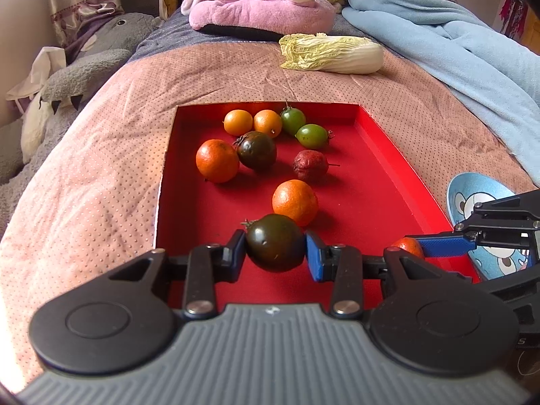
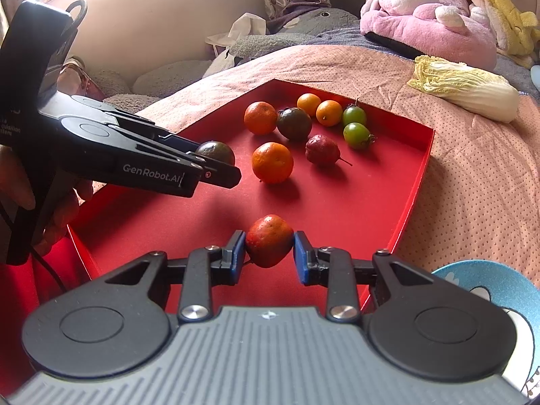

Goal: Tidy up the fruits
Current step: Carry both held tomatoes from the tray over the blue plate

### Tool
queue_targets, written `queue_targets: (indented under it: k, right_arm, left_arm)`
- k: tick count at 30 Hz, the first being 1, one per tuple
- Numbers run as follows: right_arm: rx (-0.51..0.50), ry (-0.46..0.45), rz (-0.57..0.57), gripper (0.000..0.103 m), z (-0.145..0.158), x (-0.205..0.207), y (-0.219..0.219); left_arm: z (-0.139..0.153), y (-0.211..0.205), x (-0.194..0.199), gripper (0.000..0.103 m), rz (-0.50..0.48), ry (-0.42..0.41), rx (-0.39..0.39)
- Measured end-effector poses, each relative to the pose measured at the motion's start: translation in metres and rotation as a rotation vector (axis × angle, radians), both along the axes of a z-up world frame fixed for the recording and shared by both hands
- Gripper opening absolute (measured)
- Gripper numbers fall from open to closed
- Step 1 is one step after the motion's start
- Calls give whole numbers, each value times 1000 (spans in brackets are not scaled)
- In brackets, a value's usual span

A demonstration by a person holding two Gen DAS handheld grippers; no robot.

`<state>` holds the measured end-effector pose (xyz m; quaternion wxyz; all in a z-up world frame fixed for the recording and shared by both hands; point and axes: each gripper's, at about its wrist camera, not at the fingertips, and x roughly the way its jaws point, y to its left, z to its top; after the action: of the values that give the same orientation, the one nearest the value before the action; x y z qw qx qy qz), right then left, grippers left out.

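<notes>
Both grippers hold fruit over the red tray

Left wrist view: the left gripper (image 1: 275, 251) has its jaws closed narrow on a dark tomato (image 1: 275, 243), low centre of the frame, above the near end of the tray (image 1: 388, 148). More fruit lies loose in the upper middle: oranges (image 1: 294, 201), green tomatoes (image 1: 312, 136), a wrinkled passion fruit (image 1: 310, 166). The right gripper (image 1: 438, 246) enters from the lower right, and a bowl (image 1: 472, 185) sits beside the tray.
Right wrist view: the right gripper's jaws pinch a red fruit (image 2: 269, 244) at bottom centre, over the tray's near edge. The tomato looks smooth, soft and easily bruised, so I judge a light squeeze across its widest part is safest; the red fruit seems rougher and less slippery
</notes>
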<state>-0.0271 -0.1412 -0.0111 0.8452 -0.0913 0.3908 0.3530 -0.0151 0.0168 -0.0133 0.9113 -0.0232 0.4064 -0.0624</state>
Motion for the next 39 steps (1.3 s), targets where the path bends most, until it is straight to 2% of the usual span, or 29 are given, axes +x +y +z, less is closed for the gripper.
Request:
queue_targets:
  k: [19, 28, 39]
  right_arm:
    - [37, -39, -36, 36, 17, -13, -35]
    - [46, -51, -89, 36, 21, -17, -69]
    - [16, -67, -183, 36, 22, -23, -124]
  left_arm:
    - [7, -33, -12, 41, -19, -42, 9]
    - [11, -52, -13, 41, -43, -61, 20]
    - [15, -96, -15, 41, -127, -74, -29]
